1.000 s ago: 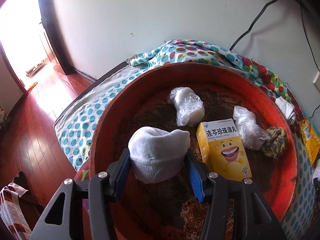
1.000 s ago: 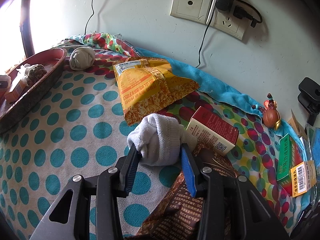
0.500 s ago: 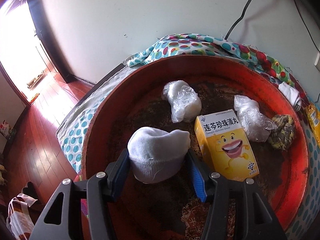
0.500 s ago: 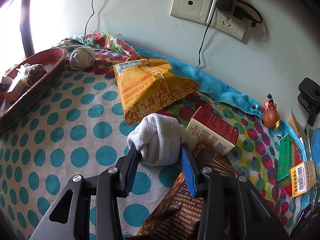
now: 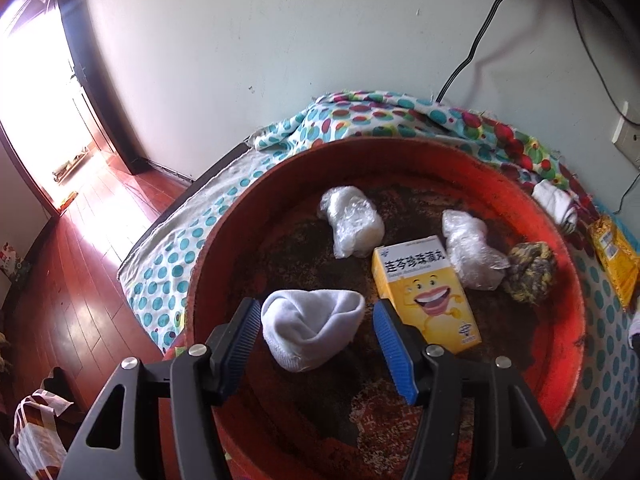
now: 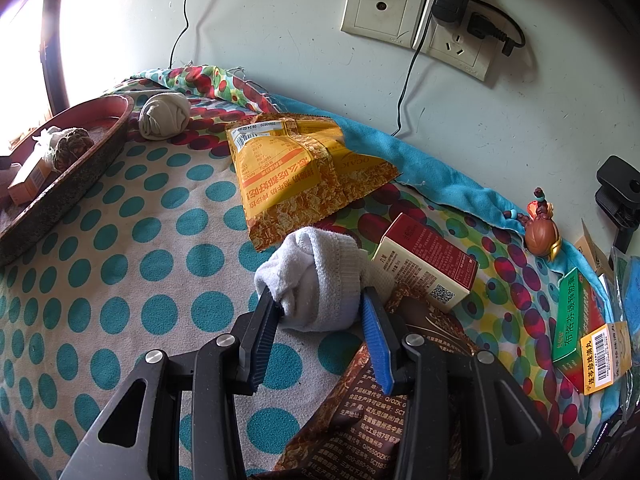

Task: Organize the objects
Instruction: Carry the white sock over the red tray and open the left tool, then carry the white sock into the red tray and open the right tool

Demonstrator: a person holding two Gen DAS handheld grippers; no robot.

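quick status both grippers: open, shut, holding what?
Left gripper: open, jaws just widened; white rolled sock sits free between them in the red tray.
Right gripper: shut on a white sock.

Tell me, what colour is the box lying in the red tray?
Yellow box, with a smiling cartoon mouth; clearest in the left wrist view.

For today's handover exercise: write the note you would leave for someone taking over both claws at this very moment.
Left claw: jaws have just been opening; the white sock bundle sits between them in the red tray, released.
Right claw: shut on a second white sock bundle, on the dotted cloth.
Done: yellow box, two plastic-wrapped bundles and a knitted bundle are in the tray.
Left: right claw's sock, beige sock ball, snack bags and boxes are outside it.
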